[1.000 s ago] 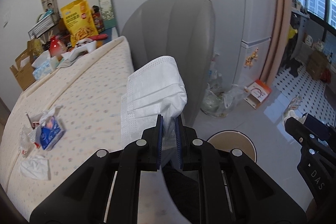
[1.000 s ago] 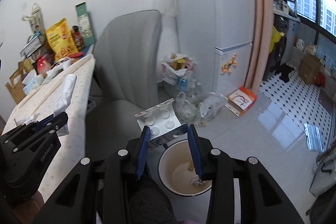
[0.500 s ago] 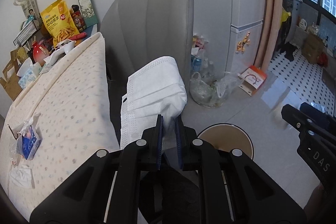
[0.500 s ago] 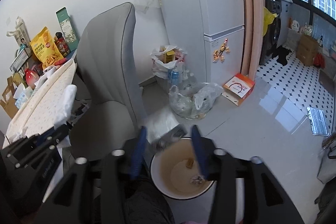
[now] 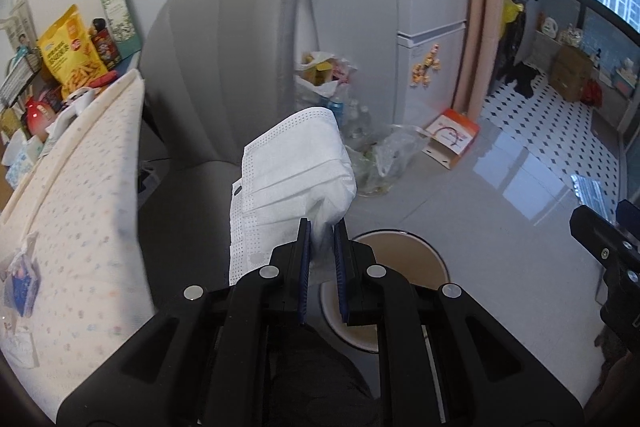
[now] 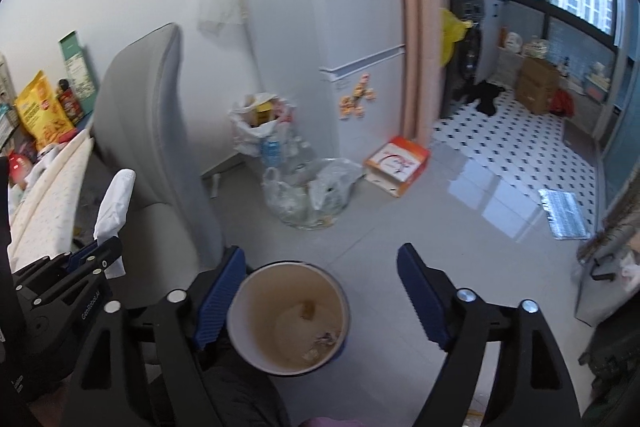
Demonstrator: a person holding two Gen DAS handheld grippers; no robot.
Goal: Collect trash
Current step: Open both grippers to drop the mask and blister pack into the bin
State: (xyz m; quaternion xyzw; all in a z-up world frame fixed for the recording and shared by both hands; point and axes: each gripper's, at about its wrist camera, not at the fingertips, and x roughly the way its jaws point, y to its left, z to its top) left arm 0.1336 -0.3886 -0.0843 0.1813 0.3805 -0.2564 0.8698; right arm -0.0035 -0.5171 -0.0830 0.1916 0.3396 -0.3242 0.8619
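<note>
My left gripper [image 5: 321, 241] is shut on a white face mask [image 5: 294, 167] and holds it in the air just above the near rim of a round waste bin [image 5: 404, 259] on the floor. My right gripper [image 6: 320, 291] is open and empty, its jaws spread wide over the same bin [image 6: 288, 315], which holds a few scraps at the bottom. The left gripper with the mask [image 6: 114, 203] also shows at the left of the right wrist view. A blue tissue pack [image 5: 20, 283] and crumpled tissue [image 5: 18, 349] lie on the dotted table [image 5: 80, 195].
A grey chair [image 5: 224, 67] stands between the table and the bin. Trash bags [image 6: 308, 191] and bottles sit by the white fridge [image 6: 360, 47]. An orange box [image 6: 396, 163] lies on the tiled floor. Snack bags [image 5: 68, 55] and boxes crowd the table's far end.
My right gripper opened and the blister pack it held is gone from its jaws. My left gripper carried the mask rightward from over the table to the bin.
</note>
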